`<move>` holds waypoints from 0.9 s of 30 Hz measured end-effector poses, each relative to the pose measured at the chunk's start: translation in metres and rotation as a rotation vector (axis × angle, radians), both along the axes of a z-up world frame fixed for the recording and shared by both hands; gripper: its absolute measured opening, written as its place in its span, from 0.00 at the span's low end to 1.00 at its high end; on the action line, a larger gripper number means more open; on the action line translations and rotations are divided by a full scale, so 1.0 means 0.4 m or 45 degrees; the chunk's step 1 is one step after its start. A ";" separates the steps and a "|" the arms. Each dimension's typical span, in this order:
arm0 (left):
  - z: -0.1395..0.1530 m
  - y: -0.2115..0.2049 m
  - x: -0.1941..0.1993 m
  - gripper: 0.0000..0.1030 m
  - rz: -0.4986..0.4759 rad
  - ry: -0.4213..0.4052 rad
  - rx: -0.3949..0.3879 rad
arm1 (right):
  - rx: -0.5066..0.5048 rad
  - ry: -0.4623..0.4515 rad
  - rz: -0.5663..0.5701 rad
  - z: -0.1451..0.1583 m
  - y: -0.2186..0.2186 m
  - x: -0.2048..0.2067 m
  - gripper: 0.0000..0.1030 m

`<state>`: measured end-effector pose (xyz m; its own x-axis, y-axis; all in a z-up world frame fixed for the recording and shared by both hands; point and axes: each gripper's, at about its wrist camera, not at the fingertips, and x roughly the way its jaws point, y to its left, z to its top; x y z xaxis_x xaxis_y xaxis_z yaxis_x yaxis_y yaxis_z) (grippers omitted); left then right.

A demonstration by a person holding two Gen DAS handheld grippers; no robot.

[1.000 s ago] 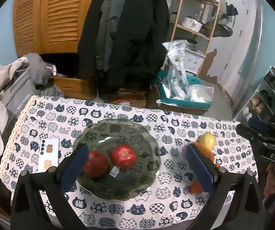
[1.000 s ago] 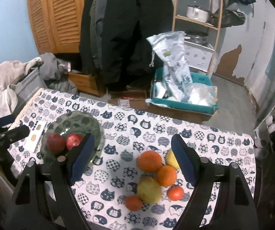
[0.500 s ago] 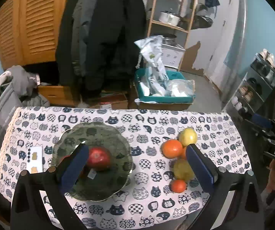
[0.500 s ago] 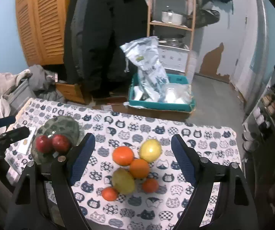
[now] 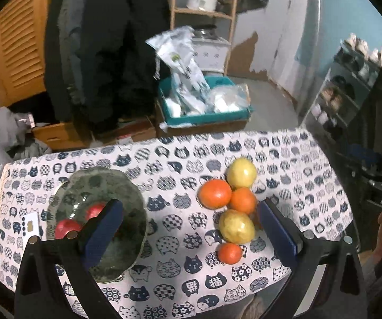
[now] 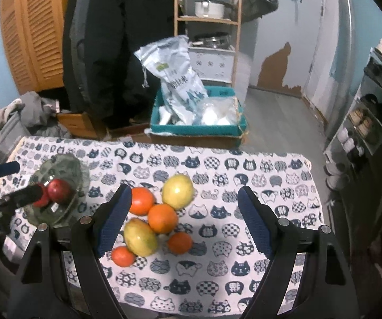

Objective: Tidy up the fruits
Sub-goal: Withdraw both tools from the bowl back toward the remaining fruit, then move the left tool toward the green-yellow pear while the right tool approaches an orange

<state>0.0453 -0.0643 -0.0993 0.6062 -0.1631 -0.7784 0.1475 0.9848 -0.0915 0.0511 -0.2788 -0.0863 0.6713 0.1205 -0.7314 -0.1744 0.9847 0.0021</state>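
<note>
Your left gripper [image 5: 188,228] and right gripper [image 6: 183,218] both hang wide open, empty, above the table. The loose fruit cluster [image 6: 161,212] lies touching, right of the glass plate [image 5: 135,194] holding two apples [image 6: 58,190]. Nudging one piece may roll its neighbours toward the near edge. Your left finger [image 5: 103,234] hides part of the plate.
</note>
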 end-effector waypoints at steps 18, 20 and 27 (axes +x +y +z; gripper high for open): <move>-0.247 -0.152 0.097 0.99 -0.081 0.286 0.089 | -0.057 0.322 -0.112 -0.268 -0.097 0.054 0.80; -0.275 -0.168 0.105 0.99 -0.088 0.318 0.102 | -0.061 0.355 -0.125 -0.295 -0.107 0.057 0.80; -0.348 -0.208 0.118 0.99 -0.123 0.394 0.131 | -0.075 0.422 -0.145 -0.346 -0.122 0.064 0.80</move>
